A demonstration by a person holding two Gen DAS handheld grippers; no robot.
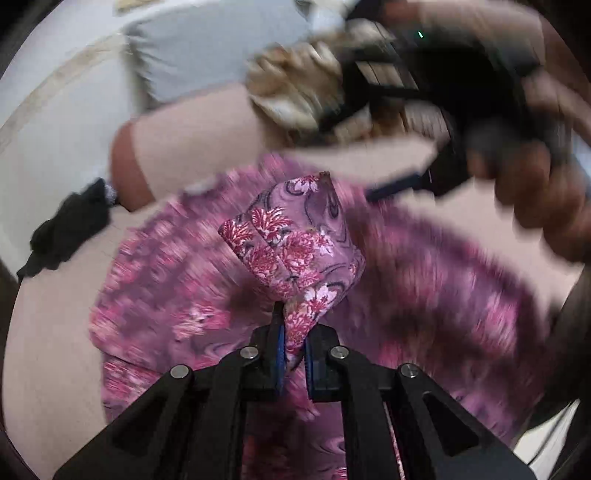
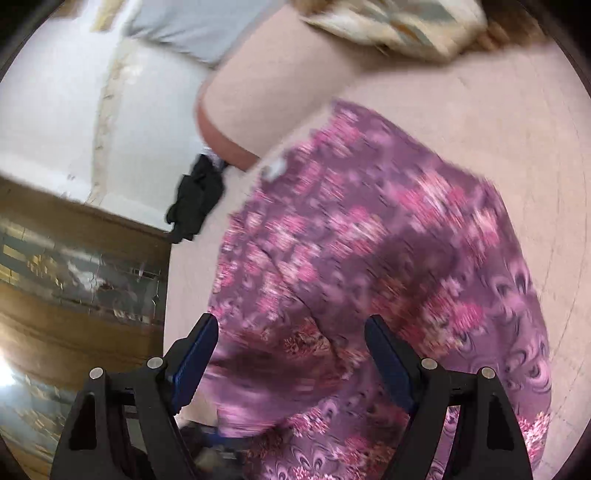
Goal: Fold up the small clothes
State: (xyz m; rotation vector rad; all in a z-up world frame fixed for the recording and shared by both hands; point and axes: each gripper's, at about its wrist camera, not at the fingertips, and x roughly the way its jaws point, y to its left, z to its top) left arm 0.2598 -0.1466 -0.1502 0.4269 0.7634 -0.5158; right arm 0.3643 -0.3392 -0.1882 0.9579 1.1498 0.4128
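A purple garment with pink flowers (image 1: 424, 280) lies spread on a pale pink table (image 1: 48, 332). My left gripper (image 1: 293, 332) is shut on a bunched corner of this garment (image 1: 295, 240) and holds it lifted above the rest. My right gripper (image 2: 291, 339) is open and empty, its jaws wide apart just above the garment (image 2: 369, 240). The right gripper also shows in the left wrist view (image 1: 424, 110), blurred, held by a hand at the upper right.
A small black cloth (image 1: 70, 229) lies at the table's left edge, also in the right wrist view (image 2: 197, 199). A beige patterned cloth (image 2: 399, 26) lies at the far side. A grey cloth (image 1: 207, 48) lies far left. A wooden floor (image 2: 74, 258) lies beyond the table edge.
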